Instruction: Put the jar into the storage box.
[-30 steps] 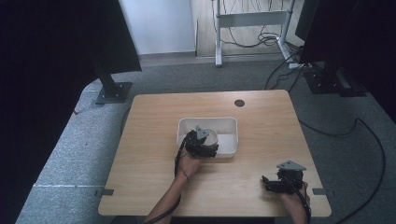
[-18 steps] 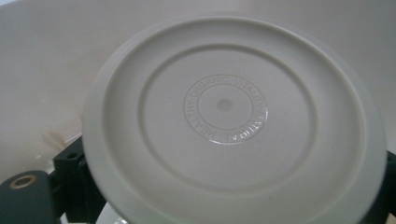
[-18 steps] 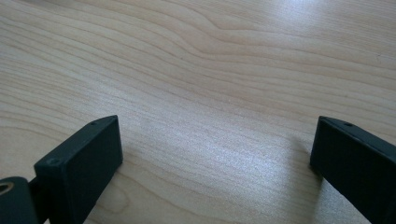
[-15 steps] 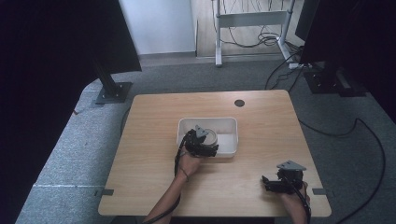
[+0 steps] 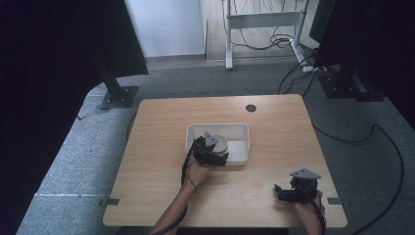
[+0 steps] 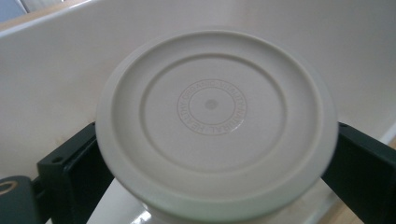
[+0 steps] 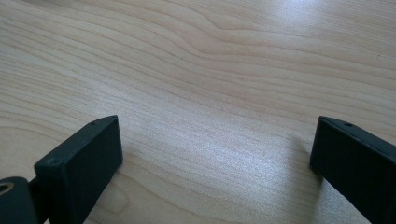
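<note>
Black jaws of the left gripper (image 6: 212, 163) clamped on either side of a round pale lid (image 6: 215, 116), one at 9 o'clock of it, the other at 3 o'clock, both pressed against its rim. Concentric rings and a ring of small raised lettering on the lid's top; lettering too fine to read. Below the lid, a glimpse of the container body, mostly hidden. Behind and around, the smooth white wall of a tray (image 6: 70, 70). From the high view, left gripper (image 5: 211, 152) over the near-left part of the white tray (image 5: 240, 128), lid (image 5: 221, 144) inside the tray at its 8 o'clock corner. Tray near the centre of the wooden surface (image 5: 161, 127).

Jaws of the right gripper (image 7: 212, 163) spread wide apart, nothing between them, bare wood grain of the surface (image 7: 210, 70) beneath. From the high view, right gripper (image 5: 286, 193) at 5 o'clock of the tray, well apart from it, near the front edge, held in a hand (image 5: 307, 211).
</note>
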`<control>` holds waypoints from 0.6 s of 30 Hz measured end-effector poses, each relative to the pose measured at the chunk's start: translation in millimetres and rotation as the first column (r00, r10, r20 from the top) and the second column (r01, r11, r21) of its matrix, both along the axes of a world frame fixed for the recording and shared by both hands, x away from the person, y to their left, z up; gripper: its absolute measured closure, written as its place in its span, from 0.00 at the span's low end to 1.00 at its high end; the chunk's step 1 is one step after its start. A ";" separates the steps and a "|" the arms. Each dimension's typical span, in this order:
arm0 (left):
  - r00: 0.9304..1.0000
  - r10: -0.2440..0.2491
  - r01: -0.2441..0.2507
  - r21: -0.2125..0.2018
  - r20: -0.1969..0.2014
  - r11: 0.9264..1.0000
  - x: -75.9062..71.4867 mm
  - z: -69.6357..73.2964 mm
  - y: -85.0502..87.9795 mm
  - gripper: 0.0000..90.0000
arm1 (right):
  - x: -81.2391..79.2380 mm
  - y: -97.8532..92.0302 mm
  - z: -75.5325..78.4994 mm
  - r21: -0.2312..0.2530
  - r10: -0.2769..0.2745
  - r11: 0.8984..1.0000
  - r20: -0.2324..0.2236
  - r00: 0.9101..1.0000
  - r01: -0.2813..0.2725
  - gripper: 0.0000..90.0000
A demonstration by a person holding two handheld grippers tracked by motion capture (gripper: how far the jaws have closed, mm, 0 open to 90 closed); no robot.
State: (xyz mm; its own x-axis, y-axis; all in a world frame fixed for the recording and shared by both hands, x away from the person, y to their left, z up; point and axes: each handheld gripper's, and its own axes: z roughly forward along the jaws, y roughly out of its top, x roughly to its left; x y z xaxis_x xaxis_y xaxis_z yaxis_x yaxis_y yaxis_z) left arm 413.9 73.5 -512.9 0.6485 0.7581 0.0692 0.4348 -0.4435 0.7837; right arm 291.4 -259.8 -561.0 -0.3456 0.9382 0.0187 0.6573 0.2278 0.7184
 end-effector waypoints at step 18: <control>1.000 -0.020 0.020 0.003 0.016 1.000 -11.7 9.5 9.6 0.04 | 0.4 0.2 0.0 -0.001 0.002 1.000 0.000 1.000 -0.002 0.02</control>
